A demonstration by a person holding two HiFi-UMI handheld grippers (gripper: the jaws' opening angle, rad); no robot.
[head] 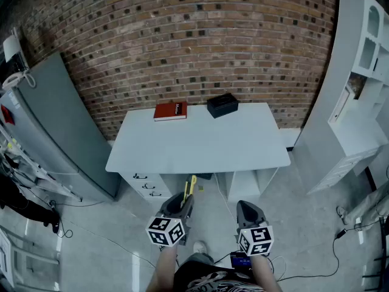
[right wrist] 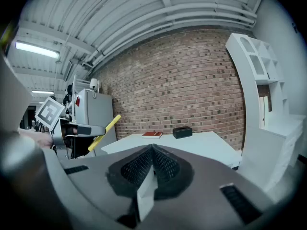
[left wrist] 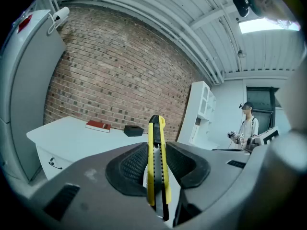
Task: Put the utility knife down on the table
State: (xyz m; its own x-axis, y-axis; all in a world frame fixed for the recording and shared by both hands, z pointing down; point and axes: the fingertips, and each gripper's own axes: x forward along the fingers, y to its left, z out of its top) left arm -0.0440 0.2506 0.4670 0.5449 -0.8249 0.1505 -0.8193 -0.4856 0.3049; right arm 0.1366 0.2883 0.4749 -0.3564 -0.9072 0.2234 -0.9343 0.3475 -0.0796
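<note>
Right, the left gripper (head: 184,204) has its jaws clamped on the yellow utility knife (left wrist: 155,150), which stands on edge with its tip pointing ahead toward the white table (head: 200,148), short of the table's near edge. The right gripper (right wrist: 152,158) sits alongside, jaws pressed together on nothing. At the table's far edge lie a red book (head: 171,111) and, to its right, a black box (head: 222,105). A grey cabinet (head: 55,132) flanks the left, white shelving (head: 358,78) the right.
</note>
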